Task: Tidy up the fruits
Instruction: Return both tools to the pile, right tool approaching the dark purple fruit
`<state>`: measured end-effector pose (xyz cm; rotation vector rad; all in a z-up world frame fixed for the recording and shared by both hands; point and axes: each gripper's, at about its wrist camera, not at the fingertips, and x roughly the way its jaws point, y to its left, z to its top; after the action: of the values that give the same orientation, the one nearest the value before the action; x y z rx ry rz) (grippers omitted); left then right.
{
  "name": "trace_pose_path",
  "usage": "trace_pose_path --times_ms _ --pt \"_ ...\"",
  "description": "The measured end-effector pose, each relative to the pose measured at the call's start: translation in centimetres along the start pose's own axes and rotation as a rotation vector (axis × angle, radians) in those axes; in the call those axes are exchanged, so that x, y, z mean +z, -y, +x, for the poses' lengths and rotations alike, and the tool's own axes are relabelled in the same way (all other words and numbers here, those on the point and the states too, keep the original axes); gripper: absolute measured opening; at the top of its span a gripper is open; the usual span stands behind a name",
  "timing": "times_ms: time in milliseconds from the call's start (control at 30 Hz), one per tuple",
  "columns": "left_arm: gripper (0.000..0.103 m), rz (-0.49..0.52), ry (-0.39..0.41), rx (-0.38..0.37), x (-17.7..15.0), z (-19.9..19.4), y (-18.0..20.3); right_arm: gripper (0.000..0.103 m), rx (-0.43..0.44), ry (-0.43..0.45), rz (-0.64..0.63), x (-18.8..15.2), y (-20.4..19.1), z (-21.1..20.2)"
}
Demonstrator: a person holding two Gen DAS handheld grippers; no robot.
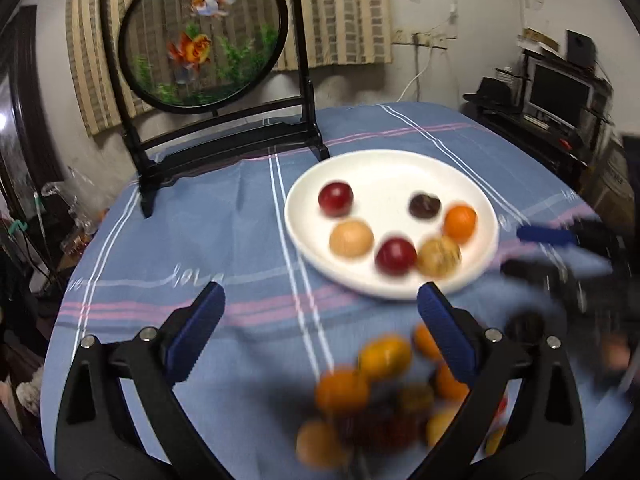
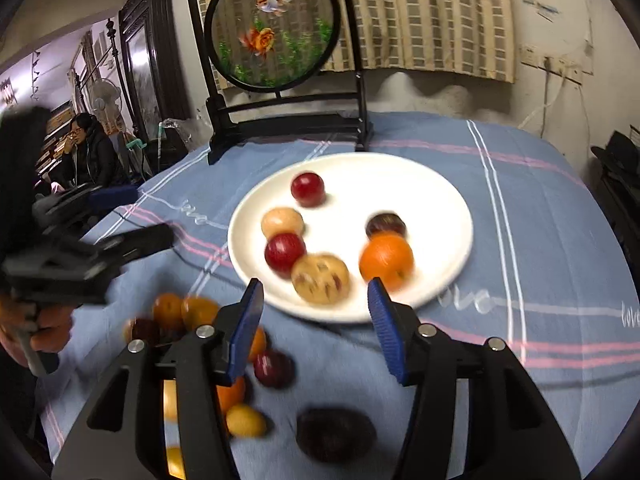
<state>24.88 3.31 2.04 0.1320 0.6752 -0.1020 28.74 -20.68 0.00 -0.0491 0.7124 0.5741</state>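
Observation:
A white plate [image 1: 360,168] [image 2: 440,200] sits mid-table with several fruits on it: two red ones [image 1: 335,199], a tan one [image 1: 351,238], a speckled tan one [image 2: 320,278], a dark one [image 2: 386,225] and an orange [image 2: 386,261]. A blurred pile of loose oranges [image 1: 384,356] and dark fruits [image 2: 335,434] lies on the cloth in front of the plate. My left gripper [image 1: 320,288] stands wide open, with nothing between its fingers, above the cloth beside the pile. My right gripper [image 2: 315,282] is open at the plate's near rim, its pads clear of the speckled fruit.
A black stand with a round goldfish screen [image 1: 204,32] [image 2: 272,28] occupies the table's far side. The blue striped tablecloth [image 1: 180,240] covers a round table. Someone sits in the room beyond the left edge [image 2: 90,148]. Shelves with a monitor [image 1: 560,88] stand to the right.

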Motion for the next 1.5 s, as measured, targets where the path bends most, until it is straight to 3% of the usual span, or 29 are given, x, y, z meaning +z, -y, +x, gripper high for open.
trace_pose_path --times_ms 133,200,267,333,467,667,1500 --pt "0.101 -0.070 0.035 -0.006 -4.6 -2.2 -0.8 0.055 -0.019 -0.016 -0.040 -2.6 0.0 -0.9" --pt "0.101 -0.148 0.003 -0.023 -6.4 -2.3 -1.3 0.055 -0.019 -0.056 -0.059 -3.5 0.0 -1.0" --pt "0.101 -0.182 -0.031 -0.057 -7.4 -2.8 -1.2 0.055 -0.007 -0.064 -0.062 -4.0 -0.2 -1.5" --pt "0.101 -0.178 -0.004 -0.089 -8.1 -3.6 -0.9 0.055 -0.004 -0.070 -0.048 -4.3 -0.2 -1.7" --pt "0.101 -0.118 0.003 -0.016 -8.1 -3.8 -0.1 0.055 -0.009 -0.120 -0.053 -5.0 -0.6 -1.3" --pt "0.101 -0.130 -0.020 -0.020 -8.0 -3.3 -0.6 0.055 -0.056 -0.177 -0.076 -5.7 -0.7 -0.1" --pt "0.101 -0.156 -0.028 -0.004 -8.2 -3.1 -1.3 0.055 -0.096 -0.199 -0.145 -6.0 -1.5 1.1"
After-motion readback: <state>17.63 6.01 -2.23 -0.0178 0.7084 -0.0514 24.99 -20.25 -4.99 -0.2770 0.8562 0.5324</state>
